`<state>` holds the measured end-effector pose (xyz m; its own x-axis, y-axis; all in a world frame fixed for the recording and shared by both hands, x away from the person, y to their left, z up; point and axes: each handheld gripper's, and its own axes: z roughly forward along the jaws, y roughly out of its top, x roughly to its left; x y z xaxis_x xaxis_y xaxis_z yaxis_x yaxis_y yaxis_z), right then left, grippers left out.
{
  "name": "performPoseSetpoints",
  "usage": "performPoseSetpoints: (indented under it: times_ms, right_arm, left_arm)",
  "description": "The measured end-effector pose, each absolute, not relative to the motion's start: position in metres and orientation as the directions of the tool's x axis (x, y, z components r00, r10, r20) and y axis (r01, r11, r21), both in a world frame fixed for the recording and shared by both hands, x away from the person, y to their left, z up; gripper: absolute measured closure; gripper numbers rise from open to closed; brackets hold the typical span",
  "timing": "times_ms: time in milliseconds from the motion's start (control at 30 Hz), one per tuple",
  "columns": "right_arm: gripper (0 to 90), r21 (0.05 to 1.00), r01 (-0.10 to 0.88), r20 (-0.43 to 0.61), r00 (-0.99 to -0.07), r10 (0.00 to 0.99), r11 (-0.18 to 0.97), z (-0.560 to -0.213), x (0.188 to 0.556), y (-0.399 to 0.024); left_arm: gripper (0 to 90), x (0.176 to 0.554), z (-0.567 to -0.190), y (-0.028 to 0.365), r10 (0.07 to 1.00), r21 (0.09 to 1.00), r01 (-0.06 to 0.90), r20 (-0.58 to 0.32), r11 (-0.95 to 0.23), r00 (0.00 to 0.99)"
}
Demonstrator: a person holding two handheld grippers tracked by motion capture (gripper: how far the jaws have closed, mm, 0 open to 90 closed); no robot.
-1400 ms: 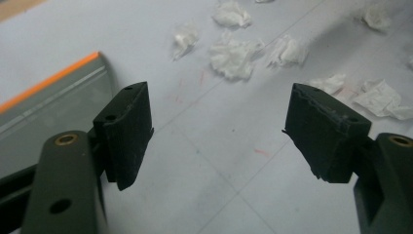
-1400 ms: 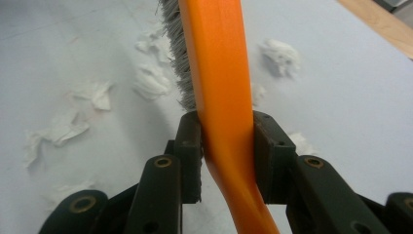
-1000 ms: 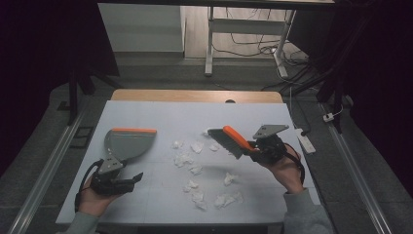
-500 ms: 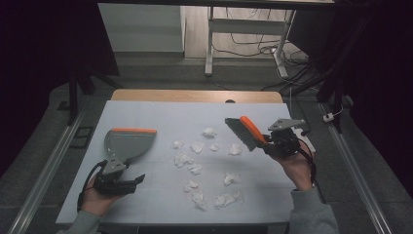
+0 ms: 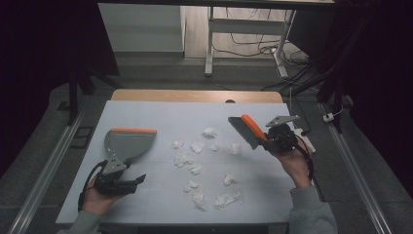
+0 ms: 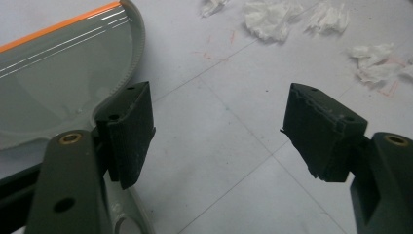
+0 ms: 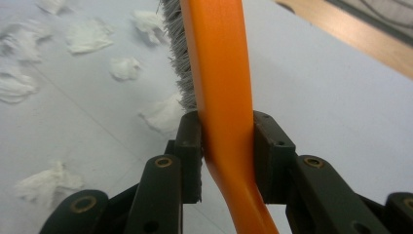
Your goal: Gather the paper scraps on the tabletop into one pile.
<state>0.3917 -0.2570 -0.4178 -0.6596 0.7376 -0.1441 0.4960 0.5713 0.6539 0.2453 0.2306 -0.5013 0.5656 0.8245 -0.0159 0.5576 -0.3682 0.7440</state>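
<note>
One brush, one dustpan and about a dozen scraps of crumpled white paper are on or over the bench, which is covered by a pale sheet. Taking the dustpan as the landmark: it lies flat toward the bench's left side, its orange-lipped mouth facing the far edge and its handle pointing back at the person. The left gripper sits just at the near end of that handle, its jaws standing wide apart with nothing between them; in the left gripper view the dustpan lies beside the left-hand jaw, with bare sheet between the two jaws. The paper scraps spread to the right of the dustpan across the middle of the bench, from near its mouth down toward the near edge. Well to the right of the dustpan, beyond the scraps, the right gripper is clamped on the brush's orange handle, bristles turned toward the scraps. The far strip of the bench behind the dustpan and the near left corner are open; the right gripper is close to the right edge.
</note>
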Motion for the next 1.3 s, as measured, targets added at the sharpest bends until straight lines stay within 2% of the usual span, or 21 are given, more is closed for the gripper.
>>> performPoseSetpoints:
  times_ms: [133, 500, 700, 833, 1033, 1200, 1300]
  right_arm:
    - [67.5, 0.622, 0.535, -0.132, -0.647, 0.751, 0.571, -0.427, 0.404, -0.258]
    - [67.5, 0.417, 0.611, -0.223, -0.649, 0.728, 0.673, -0.442, 0.443, -0.233]
    - [67.7, 0.348, 0.599, -0.264, -0.675, 0.689, 0.721, -0.447, 0.450, -0.213]
    - [67.7, 0.298, 0.545, -0.305, -0.723, 0.619, 0.784, -0.450, 0.434, -0.190]
    - [69.3, 0.282, 0.482, -0.301, -0.777, 0.553, 0.830, -0.452, 0.414, -0.173]
    - [70.2, 0.343, 0.458, -0.202, -0.817, 0.541, 0.820, -0.444, 0.403, -0.168]
    - [70.3, 0.352, 0.458, -0.209, -0.812, 0.546, 0.816, -0.441, 0.407, -0.169]
  left_arm:
    - [27.9, 0.248, -0.503, 0.230, 0.819, 0.741, 0.559, -0.022, -0.372, 0.573]
    - [28.0, 0.248, -0.502, 0.230, 0.806, 0.750, 0.549, -0.036, -0.369, 0.591]
    - [28.2, 0.248, -0.503, 0.233, 0.805, 0.753, 0.549, -0.044, -0.363, 0.592]
    - [28.1, 0.248, -0.504, 0.232, 0.803, 0.753, 0.550, -0.047, -0.363, 0.594]
    - [28.2, 0.248, -0.503, 0.230, 0.799, 0.751, 0.548, -0.046, -0.368, 0.600]
    - [28.2, 0.248, -0.503, 0.230, 0.798, 0.750, 0.549, -0.048, -0.368, 0.601]
    - [28.2, 0.248, -0.503, 0.230, 0.798, 0.752, 0.549, -0.049, -0.366, 0.600]
